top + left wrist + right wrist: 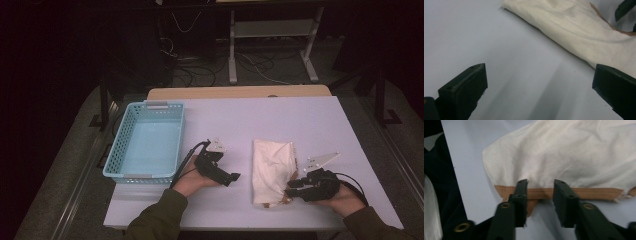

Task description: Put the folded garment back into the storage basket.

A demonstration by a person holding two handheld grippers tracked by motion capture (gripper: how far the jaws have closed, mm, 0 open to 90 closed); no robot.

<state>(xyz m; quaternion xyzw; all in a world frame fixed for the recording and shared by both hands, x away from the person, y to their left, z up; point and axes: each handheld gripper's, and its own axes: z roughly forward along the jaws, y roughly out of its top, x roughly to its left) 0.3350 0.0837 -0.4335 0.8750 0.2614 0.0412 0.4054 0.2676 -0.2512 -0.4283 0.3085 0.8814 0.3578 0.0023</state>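
One cream cloth lies between the two grippers, and one light-blue basket stands beyond the left gripper.

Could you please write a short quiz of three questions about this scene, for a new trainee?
1. True or false: the blue basket holds the cream cloth.
2. Which part of the cloth lies between the jaws of the right gripper?
A. its brown hem
B. its middle
C. a far corner
3. Fill in: the left gripper has its jaws ____ over bare table.

Key: 1. False, the cloth lies on the table beside the basket. 2. A; the jaws stand apart at the hem and do not press it. 3. Open.
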